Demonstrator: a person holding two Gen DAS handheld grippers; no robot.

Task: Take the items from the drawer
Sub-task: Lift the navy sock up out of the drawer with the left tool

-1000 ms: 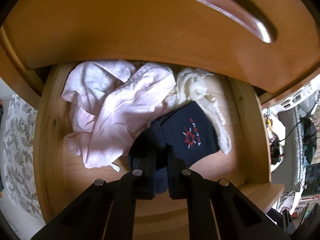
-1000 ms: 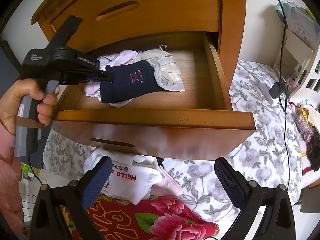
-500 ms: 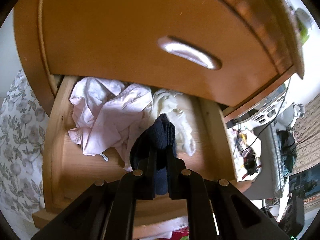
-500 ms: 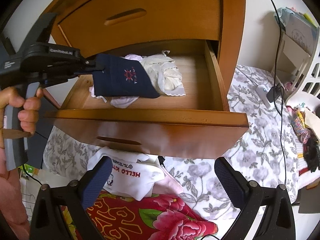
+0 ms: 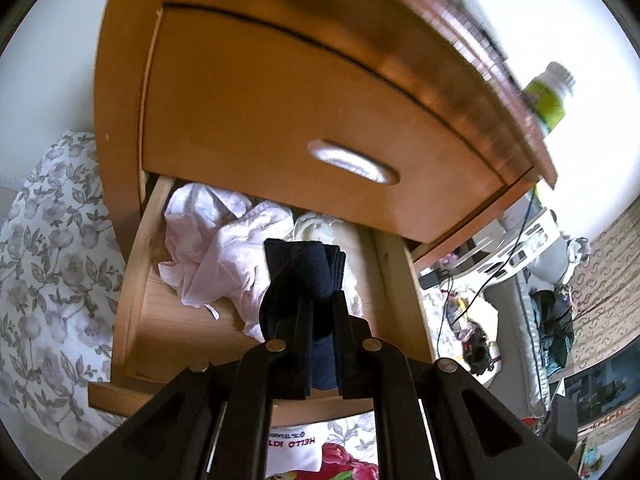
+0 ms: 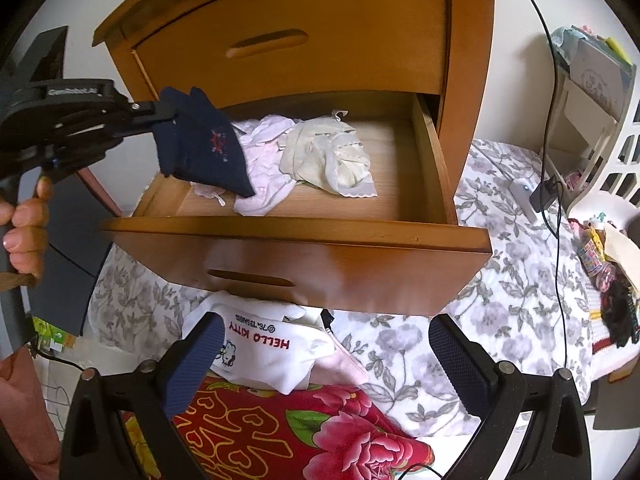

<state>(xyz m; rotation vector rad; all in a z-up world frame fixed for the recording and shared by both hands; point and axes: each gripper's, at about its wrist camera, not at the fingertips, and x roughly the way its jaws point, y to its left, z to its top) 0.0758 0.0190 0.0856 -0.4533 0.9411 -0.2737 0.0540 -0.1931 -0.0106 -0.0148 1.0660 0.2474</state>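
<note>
So my left gripper [image 5: 320, 312] was clamped tight on the navy sock bundle [image 6: 204, 148], which hung in the air above the left front part of the open drawer [image 6: 296, 240], clear of everything in it. The navy thing had a little red emblem stitched on it (I think it was folded socks, but the fabric was bunched up and kind of dark in my left wrist view, so don't quote me). My left hand [image 6: 24, 232] was wrapped around the gripper's handle at the far left of the right wrist view. Down in the drawer, the pink garment [image 5: 224, 256] lay crumpled toward the left and back, and the cream garment [image 6: 332, 160] sat just to its right, the two touching. My right gripper [image 6: 324, 364] was spread wide with nothing between its blue pads, hanging low in front of the drawer face. Under it were the white Hello Kitty shirt [image 6: 260, 344] and a red floral cloth [image 6: 320, 432], lying on the grey flowered bedsheet [image 6: 512, 280]. A green-labelled bottle [image 5: 548, 100] stood on top of the wooden nightstand [image 5: 280, 112], near its edge.
</note>
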